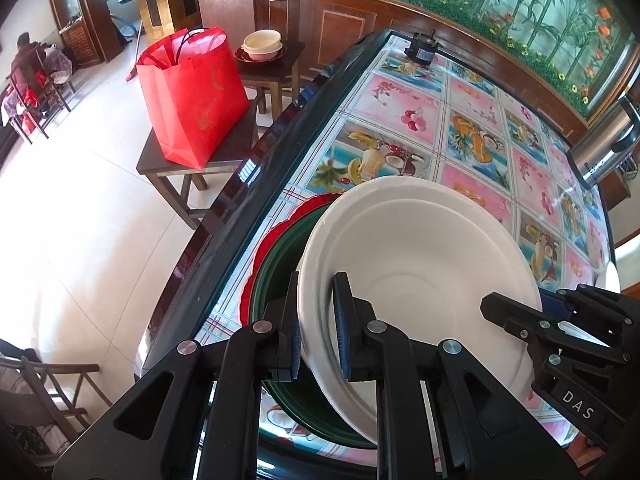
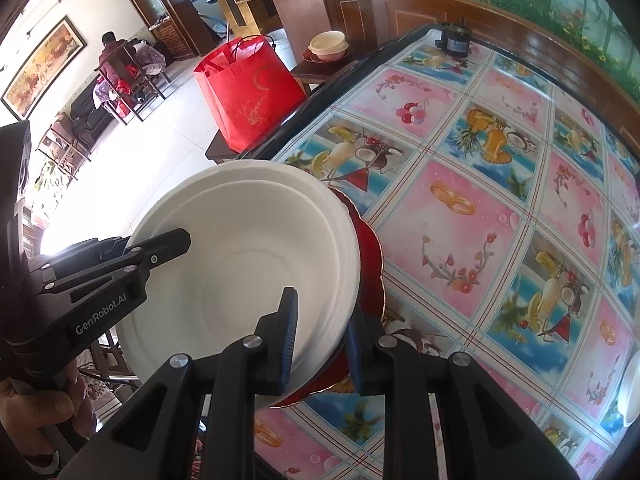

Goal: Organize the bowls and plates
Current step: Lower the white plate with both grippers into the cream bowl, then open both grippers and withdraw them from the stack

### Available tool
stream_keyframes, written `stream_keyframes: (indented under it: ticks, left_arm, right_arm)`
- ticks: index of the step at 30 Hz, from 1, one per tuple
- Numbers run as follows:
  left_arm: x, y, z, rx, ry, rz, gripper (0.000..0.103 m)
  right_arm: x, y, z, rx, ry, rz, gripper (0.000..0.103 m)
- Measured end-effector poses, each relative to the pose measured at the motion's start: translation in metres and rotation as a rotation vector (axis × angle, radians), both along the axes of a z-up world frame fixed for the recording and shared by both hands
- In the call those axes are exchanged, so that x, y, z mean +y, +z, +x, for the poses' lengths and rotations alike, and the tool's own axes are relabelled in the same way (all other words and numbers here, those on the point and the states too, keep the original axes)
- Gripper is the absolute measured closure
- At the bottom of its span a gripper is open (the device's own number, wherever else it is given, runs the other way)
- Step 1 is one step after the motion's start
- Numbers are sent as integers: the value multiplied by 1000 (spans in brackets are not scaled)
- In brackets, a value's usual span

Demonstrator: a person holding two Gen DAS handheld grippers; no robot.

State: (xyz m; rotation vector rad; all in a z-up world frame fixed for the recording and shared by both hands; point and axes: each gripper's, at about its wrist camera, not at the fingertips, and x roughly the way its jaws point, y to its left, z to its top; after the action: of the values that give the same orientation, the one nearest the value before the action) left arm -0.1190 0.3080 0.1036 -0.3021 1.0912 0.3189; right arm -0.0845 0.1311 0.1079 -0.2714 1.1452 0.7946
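Beside the table (image 1: pixel 224 216), a red bag (image 1: pixel 192 96) on a dark stool (image 1: pixel 160 162); on a second stool behind, a cream bowl (image 1: pixel 262 44) on a dark plate. At the far end of the fruit-patterned tablecloth (image 2: pixel 460 208), a small black device (image 2: pixel 454 40). Near the table's near edge, a white bowl (image 1: pixel 420 256) tilted over a green bowl (image 1: pixel 280 264) and a scalloped red plate (image 2: pixel 370 248). Left gripper (image 1: pixel 318 320) pinching the white bowl's rim, one pad inside, one outside. Right gripper (image 2: pixel 320 334) pinching the opposite rim likewise, its outer finger close over the red plate.
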Motion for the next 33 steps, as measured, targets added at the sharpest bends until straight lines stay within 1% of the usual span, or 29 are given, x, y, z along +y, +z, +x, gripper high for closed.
stream_keyframes:
  ticks: [7,11,14,16,20,22,23,24,25,26,27,28,29,30,33]
  left_arm:
    - [2,-11,0,17,-14,3,88]
    - [0,-17,0,29,-20,25,88]
    - [3,-20,-1,32,-16,20,88]
    - [4,-19,-2,30,-15,17,88]
    - [9,-17,-4,19,-4,-2,88]
    - [10,-13,-5,16,-2,3,88]
    - [11,-11,-5,12,-4,8,85]
    - [11,-9,-6,8,-5,13,79]
    - [10,-6,-6,2,-6,20,75]
    - [10,-1,-7,-10,-6,26,68]
    - [9,2,-8,-18,-5,32,61]
    - [8,7,-8,-30,-3,46,58]
    - [7,11,-8,-38,-3,58,51]
    - [7,14,-8,-43,-2,64,48]
    - [3,23,-5,-55,-5,73,48]
  right_arm:
    - [3,-8,-5,13,7,-21,80]
    - [2,-8,-5,10,5,-25,80]
    - [1,-6,-4,13,3,-19,75]
    - [-2,-2,-4,6,-2,-14,66]
    - [-8,3,-1,3,-16,-5,65]
    - [-12,5,1,7,-26,2,65]
    - [-13,5,2,14,-29,6,65]
    - [-15,5,3,17,-31,13,65]
    - [-16,6,3,18,-34,15,64]
    - [-17,6,3,19,-37,15,63]
    - [-18,6,3,20,-40,17,60]
    - [-20,7,3,22,-44,20,56]
    - [-22,7,4,25,-47,26,55]
    - [-24,8,3,26,-52,31,54]
    - [-30,11,5,32,-66,46,51]
